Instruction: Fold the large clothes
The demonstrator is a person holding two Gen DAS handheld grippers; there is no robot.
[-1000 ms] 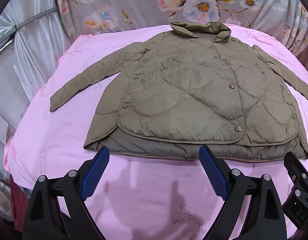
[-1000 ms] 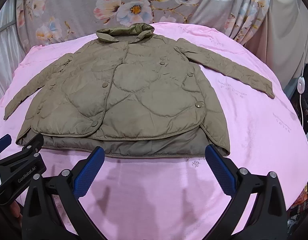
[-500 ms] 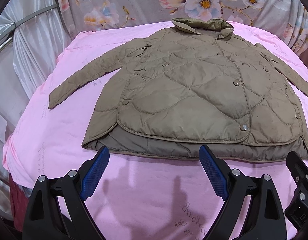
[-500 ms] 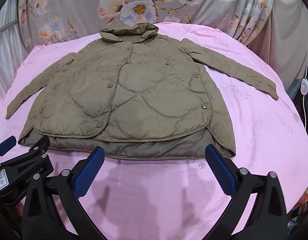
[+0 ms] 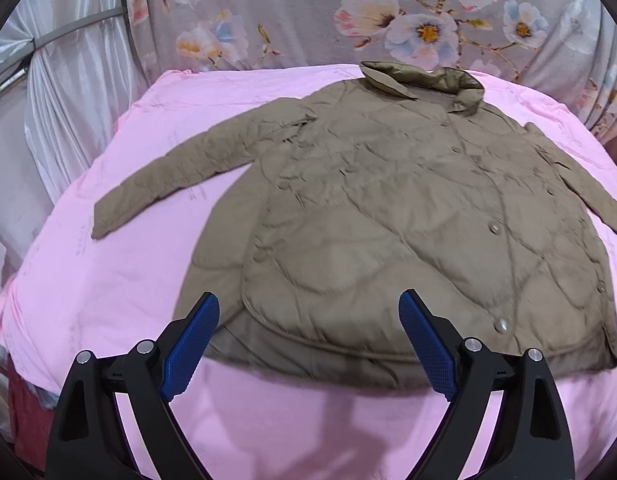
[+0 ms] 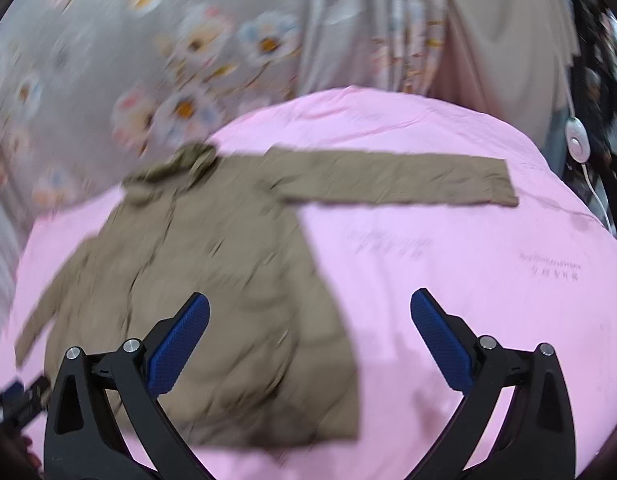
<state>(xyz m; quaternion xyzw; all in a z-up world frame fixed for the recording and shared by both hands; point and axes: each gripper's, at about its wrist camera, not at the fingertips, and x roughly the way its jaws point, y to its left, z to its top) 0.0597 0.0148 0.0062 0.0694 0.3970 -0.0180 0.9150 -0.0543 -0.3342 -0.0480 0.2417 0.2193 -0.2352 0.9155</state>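
An olive quilted jacket (image 5: 408,216) lies flat and buttoned on the pink sheet, collar (image 5: 424,80) at the far side, both sleeves spread out. My left gripper (image 5: 308,344) is open and empty, hovering over the jacket's near hem at its left corner. Its left sleeve (image 5: 180,184) reaches toward the sheet's left edge. In the blurred right wrist view the jacket (image 6: 212,280) is at the left and its right sleeve (image 6: 396,180) stretches right. My right gripper (image 6: 308,344) is open and empty above the jacket's right side edge.
The pink sheet (image 5: 108,280) covers a rounded bed or table. A floral grey curtain (image 5: 348,12) hangs behind it and white drapes (image 5: 60,100) at the left. A white cable with a switch (image 6: 576,140) hangs at the far right. The left gripper's body (image 6: 20,400) shows at the right view's lower left.
The left gripper has moved forward over the jacket's hem. The right gripper has swung quickly to the right, toward the right sleeve and the jacket's side edge; its view is motion-blurred.
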